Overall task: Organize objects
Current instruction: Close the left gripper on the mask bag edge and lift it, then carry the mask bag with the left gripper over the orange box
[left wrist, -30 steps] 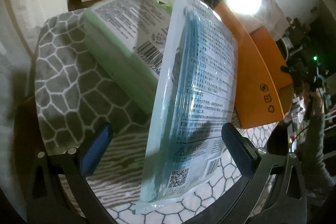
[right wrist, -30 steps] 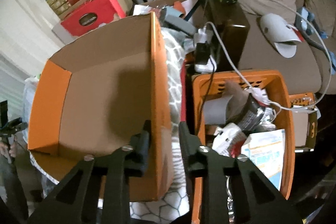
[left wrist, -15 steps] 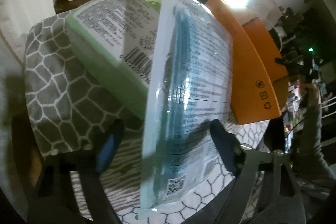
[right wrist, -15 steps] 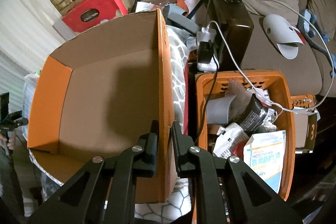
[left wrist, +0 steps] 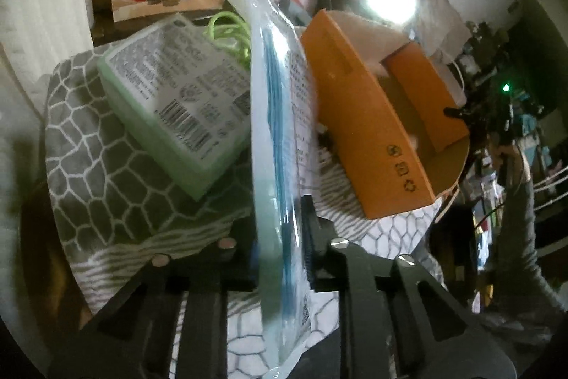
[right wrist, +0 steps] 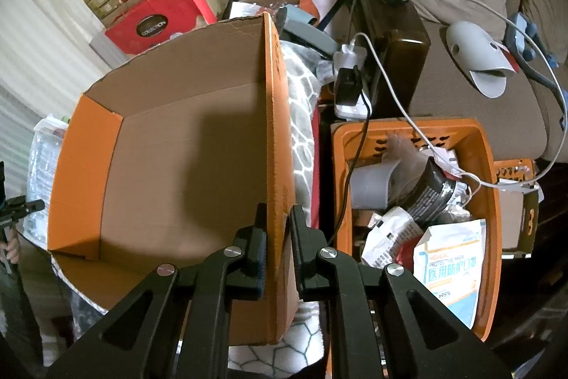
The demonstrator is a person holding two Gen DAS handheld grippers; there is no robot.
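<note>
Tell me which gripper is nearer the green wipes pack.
Left. The left gripper is closing on the clear mask pack beside the green wipes pack; the right gripper clamps the orange box wall farther off.

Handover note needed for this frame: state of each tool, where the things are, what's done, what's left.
Left tool: jaws closing on the clear mask pack, which stands between them.
Right tool: shut on the orange cardboard box wall, steadying it.
Green pack: lies on the grey patterned cloth, beside the box.
Done: box is held, empty inside.
Left: probably put the mask pack, then the green pack, into the box.
</note>
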